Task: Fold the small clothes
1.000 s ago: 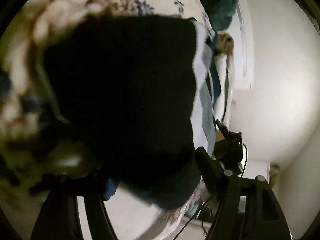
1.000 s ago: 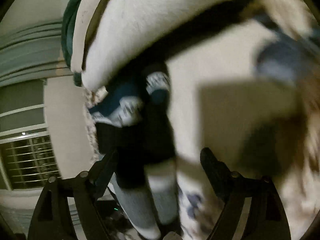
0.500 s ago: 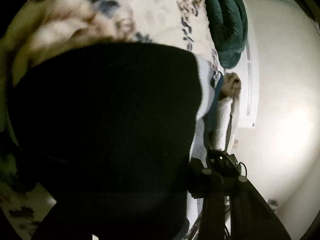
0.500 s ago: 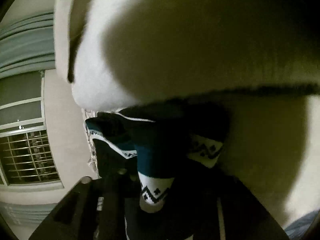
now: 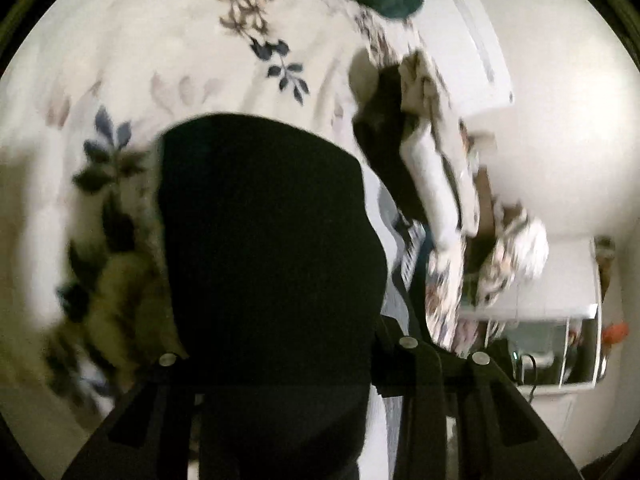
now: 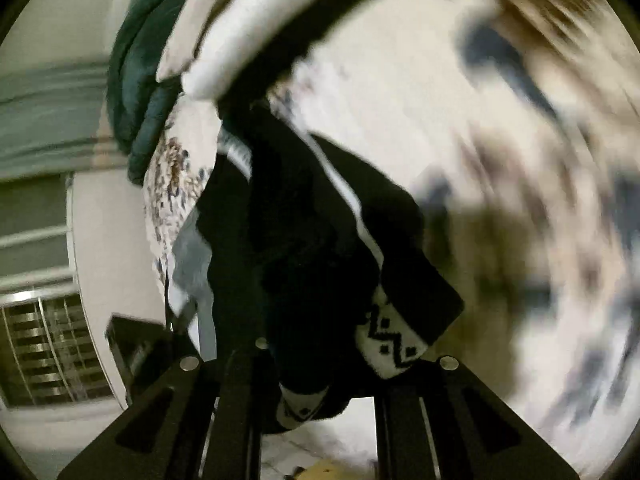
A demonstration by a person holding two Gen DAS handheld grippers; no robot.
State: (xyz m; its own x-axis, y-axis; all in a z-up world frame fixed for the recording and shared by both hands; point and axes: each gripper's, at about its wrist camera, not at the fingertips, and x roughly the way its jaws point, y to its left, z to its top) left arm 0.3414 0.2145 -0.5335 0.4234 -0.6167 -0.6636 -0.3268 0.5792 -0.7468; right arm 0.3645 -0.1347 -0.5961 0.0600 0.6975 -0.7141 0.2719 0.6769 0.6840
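Both grippers hold dark clothing above a flowered bed cover, and much is blurred.

The black garment (image 5: 264, 264) fills the middle of the left view and hides the left gripper (image 5: 276, 364) tips; its jaws seem clamped on this cloth, with no gap visible. In the right view the right gripper (image 6: 316, 364) has just been closing and is pinched on a dark sock (image 6: 320, 264) with a white zigzag cuff, hanging over the bed cover (image 5: 168, 52). A green blanket (image 6: 136, 92) lies at the bed's far edge. The room behind is hard to make out.
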